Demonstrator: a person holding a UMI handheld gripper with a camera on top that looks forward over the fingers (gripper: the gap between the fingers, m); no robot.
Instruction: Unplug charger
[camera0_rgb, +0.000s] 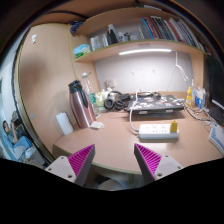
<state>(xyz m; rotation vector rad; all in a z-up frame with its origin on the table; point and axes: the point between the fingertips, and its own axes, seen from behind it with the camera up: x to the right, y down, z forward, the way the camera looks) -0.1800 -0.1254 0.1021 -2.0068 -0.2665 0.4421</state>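
White power strip (158, 130) well beyond tool (114, 158); tool wide, holding nothing; charger plug too small to discern.

You are working at a study desk (115, 142) in what looks like a dormitory room or home study nook. A wooden shelf (135, 47) above the desk carries a row of upright books (165, 28), with a strip light (145, 51) mounted beneath it. Along the desk's back edge stand a metal flask (78, 103), bottles (192, 96) and a dark heap of electronics (140, 100). A white power strip (158, 130) lies toward the right edge.
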